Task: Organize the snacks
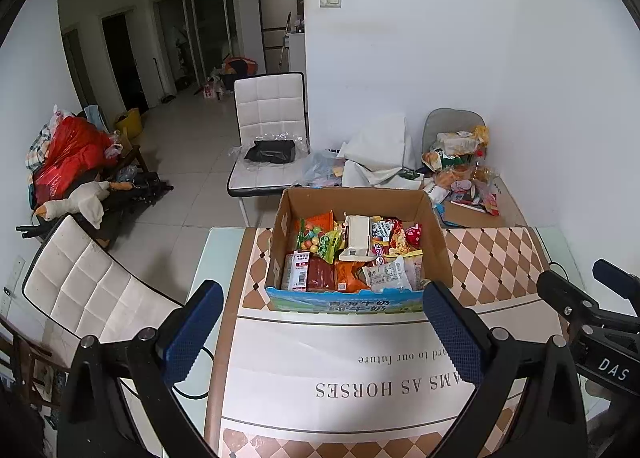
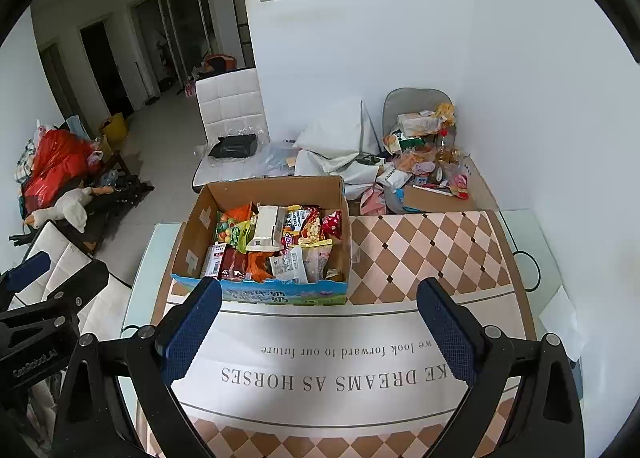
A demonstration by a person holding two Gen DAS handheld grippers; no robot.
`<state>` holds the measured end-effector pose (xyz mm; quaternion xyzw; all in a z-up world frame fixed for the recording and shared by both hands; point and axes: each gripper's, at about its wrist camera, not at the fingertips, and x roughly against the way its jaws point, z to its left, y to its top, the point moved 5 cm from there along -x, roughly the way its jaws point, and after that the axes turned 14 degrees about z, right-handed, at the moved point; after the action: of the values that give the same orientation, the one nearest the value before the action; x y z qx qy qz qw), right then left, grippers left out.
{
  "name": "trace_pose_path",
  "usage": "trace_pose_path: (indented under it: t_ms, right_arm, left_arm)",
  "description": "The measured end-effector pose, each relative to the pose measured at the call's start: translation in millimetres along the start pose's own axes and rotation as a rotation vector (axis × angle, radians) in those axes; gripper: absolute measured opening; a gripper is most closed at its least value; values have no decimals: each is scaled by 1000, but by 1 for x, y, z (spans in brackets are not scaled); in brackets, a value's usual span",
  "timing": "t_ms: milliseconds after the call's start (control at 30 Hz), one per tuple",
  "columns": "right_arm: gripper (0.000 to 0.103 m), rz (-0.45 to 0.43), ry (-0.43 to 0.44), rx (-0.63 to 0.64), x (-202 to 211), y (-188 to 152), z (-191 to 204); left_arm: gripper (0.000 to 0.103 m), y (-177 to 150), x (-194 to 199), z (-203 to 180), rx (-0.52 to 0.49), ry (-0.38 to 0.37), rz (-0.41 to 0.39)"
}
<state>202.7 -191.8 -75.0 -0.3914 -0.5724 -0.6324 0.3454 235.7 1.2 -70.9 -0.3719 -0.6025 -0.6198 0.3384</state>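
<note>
Both jaws stood wide apart and held nothing: the left gripper (image 1: 322, 328) and the right gripper (image 2: 320, 324) each hovered above the surface (image 2: 420, 254), on the near side of one open cardboard box (image 1: 440, 254). Each gripper showed two dark blue textured pads (image 1: 196, 332), well clear of the box. At the right edge of the left wrist view the right gripper showed as black hardware with white lettering.

One box sat on the patterned cloth (image 1: 360, 378), its near wall printed blue and green, its flaps open. It was crowded with snacks (image 2: 276, 246) lying loosely over one another, too many and too overlapped to count surely. Among them were one bag of coloured round sweets (image 1: 314, 240), one white carton (image 1: 356, 242) lying on top near the middle, one red spotted packet (image 1: 414, 236) against the far right wall, and one clear packet with dark print (image 1: 390, 274) near the front.

Behind the box, a second heap of wrapped goods (image 2: 424, 154) lay in the far corner by the wall. Two white padded chairs (image 1: 270, 130) stood at the left of the surface.
</note>
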Motion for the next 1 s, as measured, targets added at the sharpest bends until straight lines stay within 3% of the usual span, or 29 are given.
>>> trace_pose_path:
  t_ms: [1000]
  right_arm:
    - [100, -22, -6, -7, 20, -1, 1]
  left_arm:
    - [102, 4, 6, -4, -8, -7, -7]
